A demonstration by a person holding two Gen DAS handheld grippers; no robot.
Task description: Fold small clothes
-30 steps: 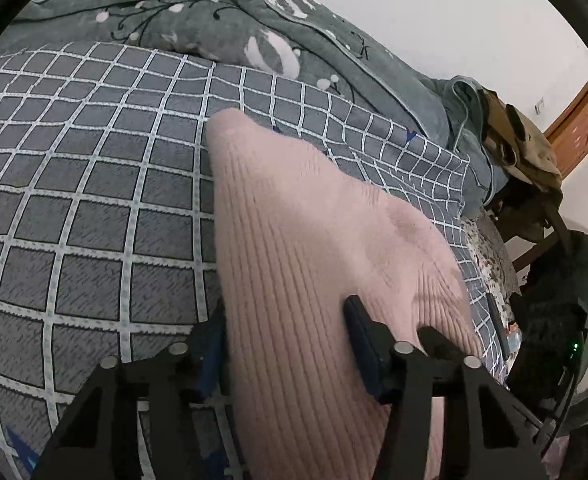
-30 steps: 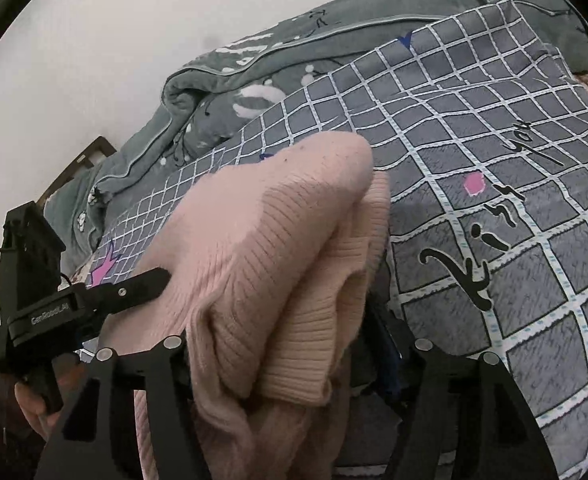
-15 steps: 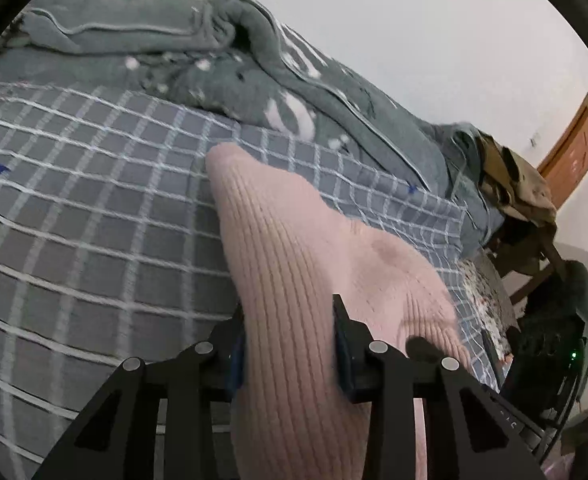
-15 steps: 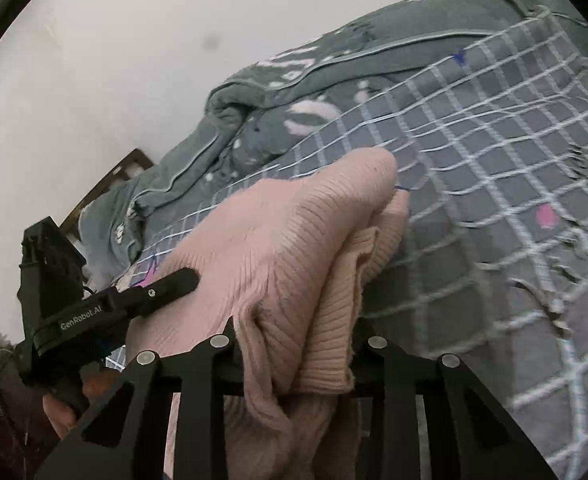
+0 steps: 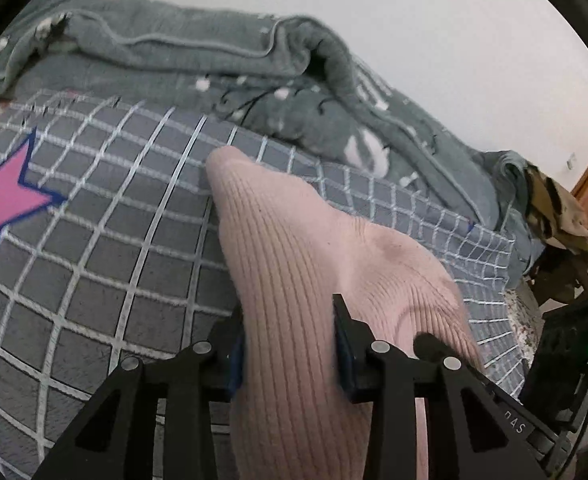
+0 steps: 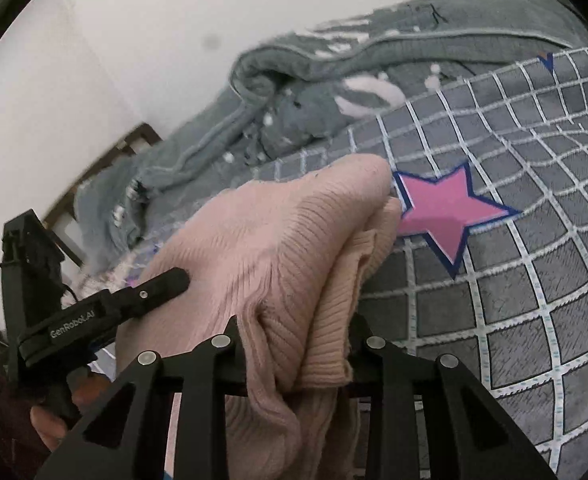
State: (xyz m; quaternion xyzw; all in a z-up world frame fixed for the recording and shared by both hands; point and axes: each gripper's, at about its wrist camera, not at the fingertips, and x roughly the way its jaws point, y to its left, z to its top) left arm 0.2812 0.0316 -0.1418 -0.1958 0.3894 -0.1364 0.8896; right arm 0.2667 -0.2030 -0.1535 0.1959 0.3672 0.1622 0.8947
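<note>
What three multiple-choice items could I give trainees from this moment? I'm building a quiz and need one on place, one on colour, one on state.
1. Where does the pink star lie in the right wrist view?
A. On the wall
B. On the checked cover, right of the sweater's far end
C. On the grey blanket

2. What colour is the sweater?
A. Pale pink
B. Dark green
C. Yellow

3. What are the left tongs and right tongs doing?
A. Both open over the cover
B. One shut, one open
C. Both shut on the sweater

Answers:
1 B: the star is printed on the grid cloth by the sweater's tip.
2 A: the ribbed knit is pale pink in both views.
3 C: knit is pinched between each pair of fingers.
</note>
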